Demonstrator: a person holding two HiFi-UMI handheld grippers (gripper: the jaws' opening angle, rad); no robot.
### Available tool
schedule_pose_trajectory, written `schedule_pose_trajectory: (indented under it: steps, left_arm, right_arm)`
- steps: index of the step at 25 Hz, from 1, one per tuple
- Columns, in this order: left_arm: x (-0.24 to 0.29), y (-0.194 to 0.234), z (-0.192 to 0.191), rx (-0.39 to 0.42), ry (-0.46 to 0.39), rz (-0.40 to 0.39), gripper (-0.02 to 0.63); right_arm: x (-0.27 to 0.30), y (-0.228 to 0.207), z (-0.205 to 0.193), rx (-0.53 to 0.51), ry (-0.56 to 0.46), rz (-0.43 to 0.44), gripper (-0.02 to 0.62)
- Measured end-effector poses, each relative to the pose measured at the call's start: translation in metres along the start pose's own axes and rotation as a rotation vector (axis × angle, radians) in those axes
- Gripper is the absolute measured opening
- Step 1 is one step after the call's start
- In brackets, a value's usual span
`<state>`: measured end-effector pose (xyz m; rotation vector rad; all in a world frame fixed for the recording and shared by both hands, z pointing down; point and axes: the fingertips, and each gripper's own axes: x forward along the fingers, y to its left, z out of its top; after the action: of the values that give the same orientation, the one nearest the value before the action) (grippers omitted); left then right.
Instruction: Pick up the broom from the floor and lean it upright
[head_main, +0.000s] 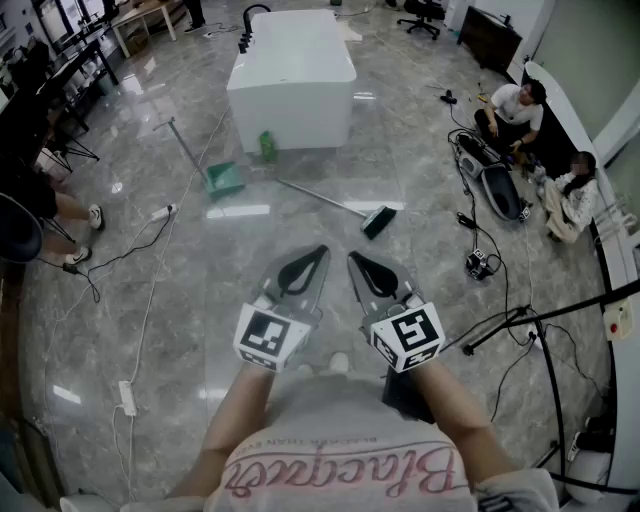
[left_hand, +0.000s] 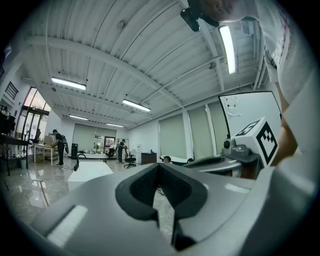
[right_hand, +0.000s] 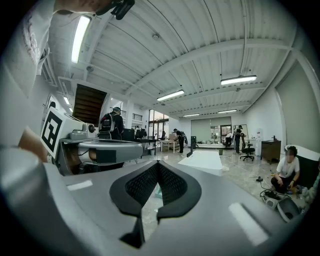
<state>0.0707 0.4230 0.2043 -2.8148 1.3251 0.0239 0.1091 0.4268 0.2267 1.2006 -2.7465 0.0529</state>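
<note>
The broom (head_main: 340, 205) lies flat on the grey marble floor ahead of me. Its thin handle runs up-left and its dark green brush head (head_main: 378, 221) is at the right end. My left gripper (head_main: 322, 251) and right gripper (head_main: 352, 258) are held side by side, level, in front of my body, well short of the broom. The jaws of both meet at their tips with nothing between them. In the left gripper view its jaws (left_hand: 159, 166) point across the room. The right gripper view shows its jaws (right_hand: 158, 163) the same way. The broom shows in neither gripper view.
A white tub-like block (head_main: 292, 80) stands beyond the broom, with a green bottle (head_main: 267, 146) at its foot. A green long-handled dustpan (head_main: 222, 178) lies to the left. Cables and a power strip (head_main: 127, 397) cross the floor. Two people (head_main: 515, 110) sit at the right among equipment.
</note>
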Motion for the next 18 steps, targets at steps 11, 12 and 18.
schedule_pose_trajectory:
  steps: [11, 12, 18]
  left_arm:
    - [0.009, 0.007, -0.008, -0.021, 0.023, 0.026, -0.002]
    - [0.01, 0.008, -0.008, -0.024, 0.023, 0.03, -0.002]
    - [0.014, 0.014, -0.014, -0.041, 0.027, 0.074, -0.002]
  right_arm:
    - [0.006, -0.006, -0.003, -0.006, 0.012, 0.002, 0.0]
    - [0.006, -0.008, -0.004, -0.011, 0.019, 0.005, 0.0]
    - [0.005, -0.025, -0.011, -0.018, 0.04, 0.016, 0.002]
